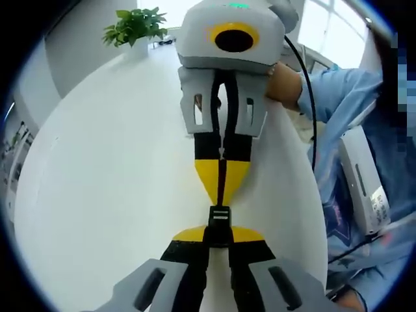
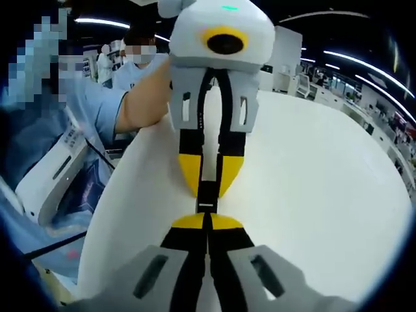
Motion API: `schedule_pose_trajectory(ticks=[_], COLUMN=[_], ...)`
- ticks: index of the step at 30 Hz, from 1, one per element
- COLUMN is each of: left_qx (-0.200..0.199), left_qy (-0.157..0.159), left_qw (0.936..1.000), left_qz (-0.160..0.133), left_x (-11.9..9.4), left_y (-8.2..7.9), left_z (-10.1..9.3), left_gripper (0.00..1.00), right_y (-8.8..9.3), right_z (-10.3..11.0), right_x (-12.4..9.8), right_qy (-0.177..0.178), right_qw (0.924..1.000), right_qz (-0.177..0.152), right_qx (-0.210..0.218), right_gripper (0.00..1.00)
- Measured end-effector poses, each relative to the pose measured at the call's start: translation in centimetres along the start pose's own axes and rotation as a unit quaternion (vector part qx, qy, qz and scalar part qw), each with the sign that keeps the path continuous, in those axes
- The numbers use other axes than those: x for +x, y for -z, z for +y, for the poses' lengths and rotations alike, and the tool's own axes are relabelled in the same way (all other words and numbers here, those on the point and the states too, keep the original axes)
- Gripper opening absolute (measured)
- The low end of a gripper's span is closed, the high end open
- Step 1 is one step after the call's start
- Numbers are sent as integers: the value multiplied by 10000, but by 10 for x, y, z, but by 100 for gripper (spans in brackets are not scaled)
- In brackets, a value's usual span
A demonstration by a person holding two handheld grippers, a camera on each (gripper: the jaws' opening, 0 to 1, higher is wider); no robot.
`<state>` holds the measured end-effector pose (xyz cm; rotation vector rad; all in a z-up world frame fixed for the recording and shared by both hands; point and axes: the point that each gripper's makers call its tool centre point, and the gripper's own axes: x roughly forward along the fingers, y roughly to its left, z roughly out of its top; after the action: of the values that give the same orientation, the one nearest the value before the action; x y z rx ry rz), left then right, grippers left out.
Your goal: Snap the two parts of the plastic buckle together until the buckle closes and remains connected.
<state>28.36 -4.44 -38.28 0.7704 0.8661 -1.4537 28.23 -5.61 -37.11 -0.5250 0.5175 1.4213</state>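
A broad white table (image 1: 117,195) lies under both tools, with a potted plant (image 1: 135,27) at its far edge and a person in a light blue sleeve (image 1: 338,91) standing alongside. Over it the two grippers meet tip to tip: the left gripper (image 1: 220,242) has its yellow-tipped jaws narrowed onto one end of the small black plastic buckle (image 1: 220,221), and the right gripper (image 2: 208,224) faces it, jaws drawn in on the other end. The buckle hangs between the tips above the table, and from here I cannot tell whether its halves have locked.
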Motion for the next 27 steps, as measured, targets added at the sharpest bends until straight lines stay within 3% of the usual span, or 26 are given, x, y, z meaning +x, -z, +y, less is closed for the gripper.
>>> schedule_pose_trajectory(ticks=[6, 9, 14, 16, 17, 22, 27], left_qx=[-75, -83, -51, -41, 15, 77, 217], left_qy=[78, 124, 104, 87, 17, 16, 56], left_qw=[9999, 9999, 9999, 9999, 9999, 9998, 9993], left_qz=[72, -31, -66, -63, -109, -189, -282], left_x=[2, 2, 1, 1, 3, 3, 1], left_y=[2, 1, -2, -3, -5, -8, -6], left_z=[-6, -5, 0, -1, 1, -2, -3], left_gripper=[10, 10, 10, 10, 10, 10, 10], right_y=[1, 4, 9, 5, 6, 1, 2], right_z=[-3, -7, 2, -5, -3, -3, -10], right_x=[-2, -5, -13, -10, -13, -12, -10], right_qy=[-67, -12, -308, -82, -64, -90, -116], right_qw=[9999, 9999, 9994, 9998, 9997, 9998, 9997], right_qz=[-91, -107, -99, -151, -116, -199, -195], right_qx=[-31, -16, 139, -125, 201, -22, 92], right_gripper=[0, 2, 30, 29, 28, 13, 12])
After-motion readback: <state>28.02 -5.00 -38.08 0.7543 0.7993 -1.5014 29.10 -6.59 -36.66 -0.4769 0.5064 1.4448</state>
